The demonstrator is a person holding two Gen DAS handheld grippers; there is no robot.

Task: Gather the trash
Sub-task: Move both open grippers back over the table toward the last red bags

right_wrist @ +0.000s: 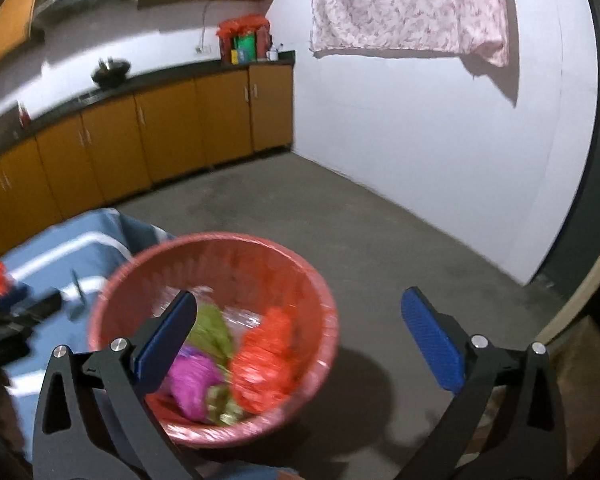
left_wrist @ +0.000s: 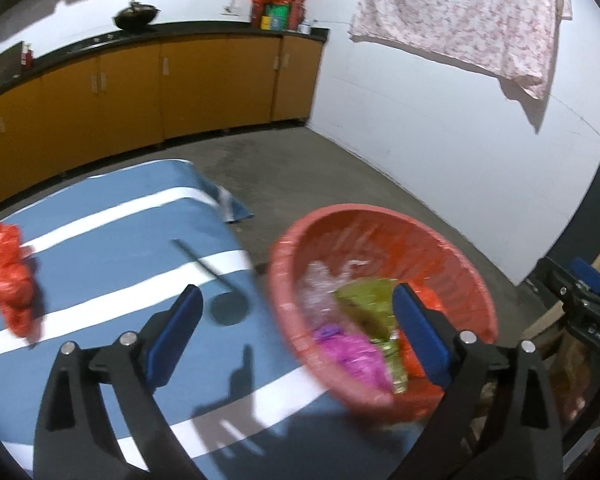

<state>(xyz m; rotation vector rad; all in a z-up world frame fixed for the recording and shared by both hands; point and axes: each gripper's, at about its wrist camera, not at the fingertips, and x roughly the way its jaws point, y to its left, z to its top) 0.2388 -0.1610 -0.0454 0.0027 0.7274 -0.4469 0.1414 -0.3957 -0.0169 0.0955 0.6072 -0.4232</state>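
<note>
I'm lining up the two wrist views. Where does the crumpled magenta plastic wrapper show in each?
Left wrist: the crumpled magenta plastic wrapper lies low in the round red plastic basket, lower centre-right, left of the green foil wrapper.
Right wrist: the same wrapper sits lower centre-left in the basket, beside the gripper's left finger.
Shared landmark: the pink floral cloth hanging on the white wall.

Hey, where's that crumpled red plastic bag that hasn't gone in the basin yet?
In the left wrist view, the red plastic bag lies at the far left on the blue striped cloth, well left of the red basin.
</note>
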